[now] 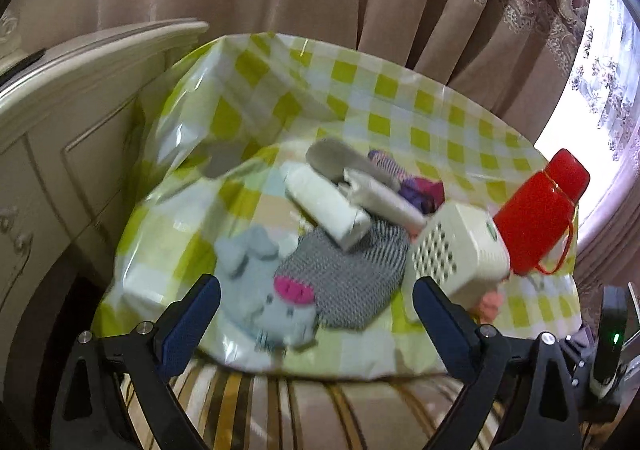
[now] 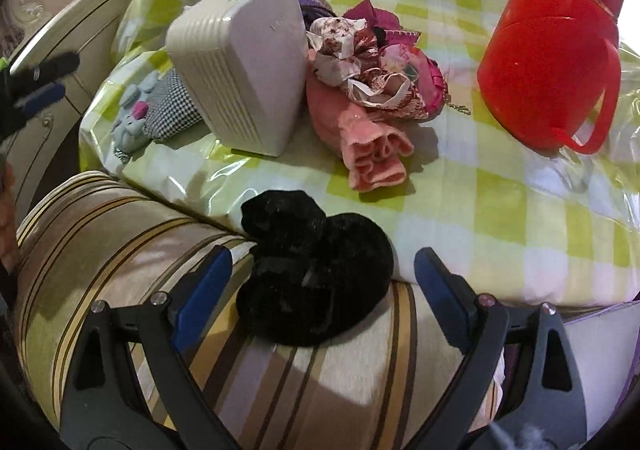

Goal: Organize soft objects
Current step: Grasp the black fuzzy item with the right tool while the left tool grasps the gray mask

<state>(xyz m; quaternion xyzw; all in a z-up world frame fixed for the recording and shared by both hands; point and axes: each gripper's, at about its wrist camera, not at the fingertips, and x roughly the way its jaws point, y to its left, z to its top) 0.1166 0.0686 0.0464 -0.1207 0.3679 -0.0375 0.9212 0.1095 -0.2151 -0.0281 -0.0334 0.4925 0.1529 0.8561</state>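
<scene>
The white vented box (image 2: 244,61) stands tilted on the green-and-white checked cloth (image 2: 500,185); whether anything lies inside it cannot be told. Just beside it, on the side toward the red jug (image 2: 548,61), lies a heap of patterned fabric scraps (image 2: 372,61), with a pink ruffled cloth (image 2: 372,153) spilling from under them toward the camera. On the box's other side a grey-checked pouch (image 1: 340,282) with a grey plush face and pink bow (image 1: 276,302) lies flat, partly tucked against the box. Behind the pouch, white and grey rolled pieces (image 1: 324,205) are piled, blurred.

In front of the box, a black fuzzy bundle (image 2: 316,274) sits half on the cloth's edge, half on a striped cushion (image 2: 120,234).

The right gripper (image 2: 322,286) is spread wide around the bundle, its blue pads apart from it. The left gripper (image 1: 316,310) is likewise spread wide, empty, hovering over the plush pouch.
</scene>
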